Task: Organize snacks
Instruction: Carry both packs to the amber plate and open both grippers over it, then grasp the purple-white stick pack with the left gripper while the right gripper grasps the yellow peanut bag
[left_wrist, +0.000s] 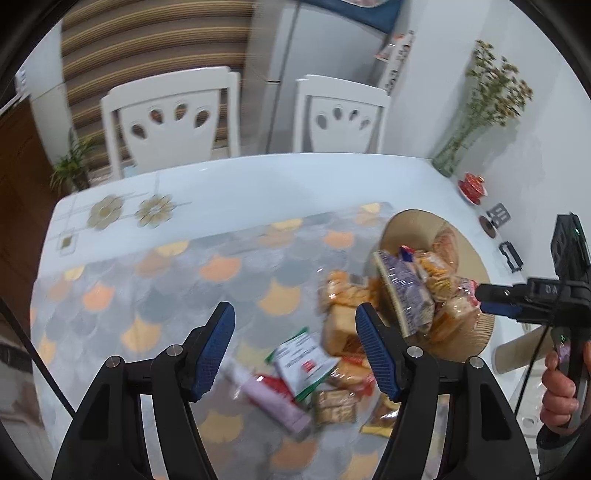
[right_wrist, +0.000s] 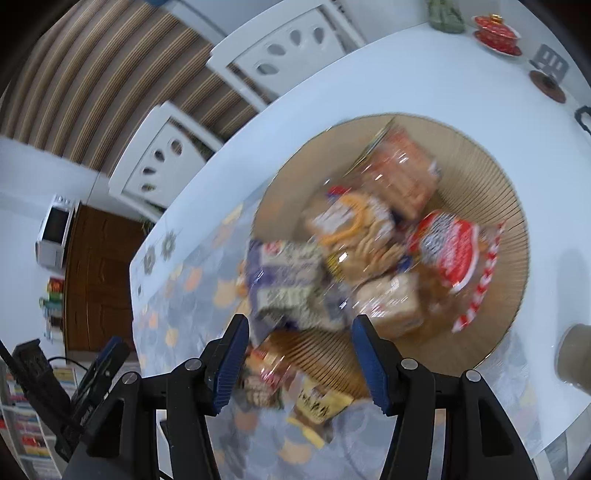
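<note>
Woven straw bowl (right_wrist: 491, 206) near the tabletop's (left_wrist: 258, 177) right edge, heaped with snack packets: purple-and-white pack (right_wrist: 288, 280) tipped over the near-left rim, red round-label pack (right_wrist: 448, 251) toward the right wall, orange cracker packs between. Heaped there as the collecting spot, most likely, hence the overflow.

Loose packets on the patterned mat (left_wrist: 147, 288) toward the tabletop's near edge, just beside the bowl's rim: green-edged white packet (left_wrist: 304, 360), pink tube-like pack (left_wrist: 273, 398), brown biscuit pack (left_wrist: 334, 406), yellow pack (right_wrist: 321, 406). Not yet gathered, apparently.

Left claw (left_wrist: 295, 350) spread and empty, pointed down over the loose pile, green-edged packet seen between the blue pads (left_wrist: 216, 354) but untouched. Well placed for the next pick.

Right claw (right_wrist: 295, 363) spread too, nothing pinched, hovering over the bowl's near rim. Motion blur heavy here, so packet labels possibly misread.
</note>
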